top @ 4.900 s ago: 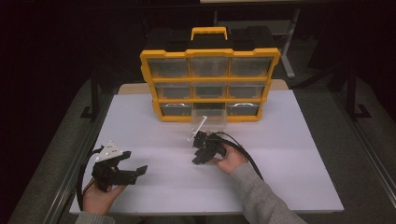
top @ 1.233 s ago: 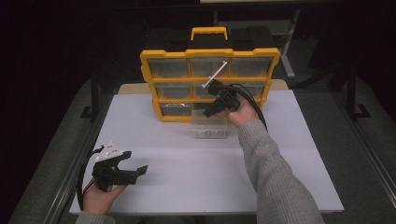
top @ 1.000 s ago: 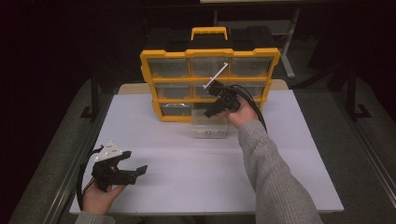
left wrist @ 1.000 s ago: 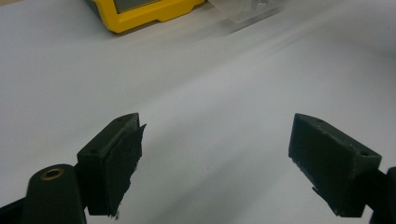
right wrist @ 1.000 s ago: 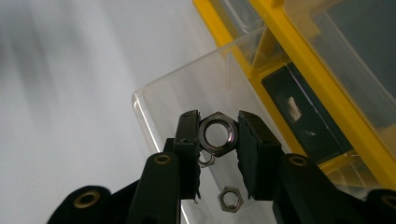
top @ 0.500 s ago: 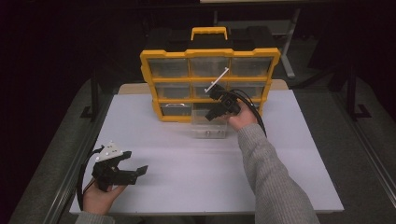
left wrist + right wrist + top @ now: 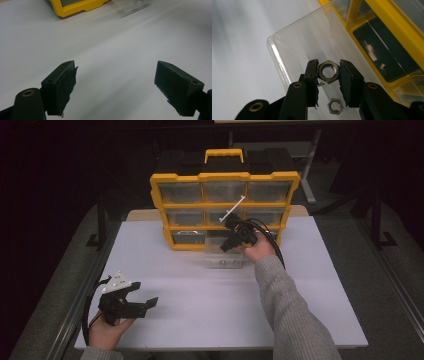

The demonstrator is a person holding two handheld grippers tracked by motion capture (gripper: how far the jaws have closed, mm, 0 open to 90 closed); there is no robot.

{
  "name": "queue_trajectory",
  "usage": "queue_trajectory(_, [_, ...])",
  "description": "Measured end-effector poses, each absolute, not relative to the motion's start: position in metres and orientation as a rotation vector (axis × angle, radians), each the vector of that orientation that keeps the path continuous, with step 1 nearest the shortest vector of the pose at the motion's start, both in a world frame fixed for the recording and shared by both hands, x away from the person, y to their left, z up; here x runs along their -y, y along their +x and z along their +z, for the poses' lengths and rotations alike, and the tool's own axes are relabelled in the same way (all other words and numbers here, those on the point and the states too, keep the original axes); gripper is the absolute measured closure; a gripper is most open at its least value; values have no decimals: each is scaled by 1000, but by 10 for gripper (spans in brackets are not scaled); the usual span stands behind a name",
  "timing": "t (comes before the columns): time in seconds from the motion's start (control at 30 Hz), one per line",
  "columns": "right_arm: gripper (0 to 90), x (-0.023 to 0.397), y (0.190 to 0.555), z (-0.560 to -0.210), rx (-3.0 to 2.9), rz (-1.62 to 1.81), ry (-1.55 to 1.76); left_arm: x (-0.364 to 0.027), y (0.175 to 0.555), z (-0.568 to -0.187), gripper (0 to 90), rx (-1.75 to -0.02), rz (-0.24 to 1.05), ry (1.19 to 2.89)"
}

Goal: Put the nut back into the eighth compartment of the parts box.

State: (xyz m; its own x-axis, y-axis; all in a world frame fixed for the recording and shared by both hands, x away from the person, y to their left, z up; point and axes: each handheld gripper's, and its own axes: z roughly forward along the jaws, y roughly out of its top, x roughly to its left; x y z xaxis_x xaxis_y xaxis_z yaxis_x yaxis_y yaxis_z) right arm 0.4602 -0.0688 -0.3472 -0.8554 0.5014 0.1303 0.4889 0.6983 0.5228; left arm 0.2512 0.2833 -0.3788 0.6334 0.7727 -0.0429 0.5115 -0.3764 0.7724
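Steel hex nut (image 7: 328, 71), centre frame in the right gripper view, sits between the right gripper (image 7: 328, 75) fingers above a clear drawer (image 7: 287, 50); they have just eased apart. Small, hard, slippery: grip opposite flats. Left gripper (image 7: 115, 85) fingers spread, empty.

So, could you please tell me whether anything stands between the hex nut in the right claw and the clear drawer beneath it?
Nothing visible does. The right claw holds the hex nut just above the open top of the clear drawer, its jaws having just been opening. A second nut already lies on the drawer's floor, off to one side.
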Motion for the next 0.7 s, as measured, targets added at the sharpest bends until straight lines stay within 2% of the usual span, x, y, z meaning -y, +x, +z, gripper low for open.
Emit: queue_trajectory(0.7, [615, 106, 433, -319, -2791, 1023, 840, -280, 251, -379, 169, -1000, 418, 2067])
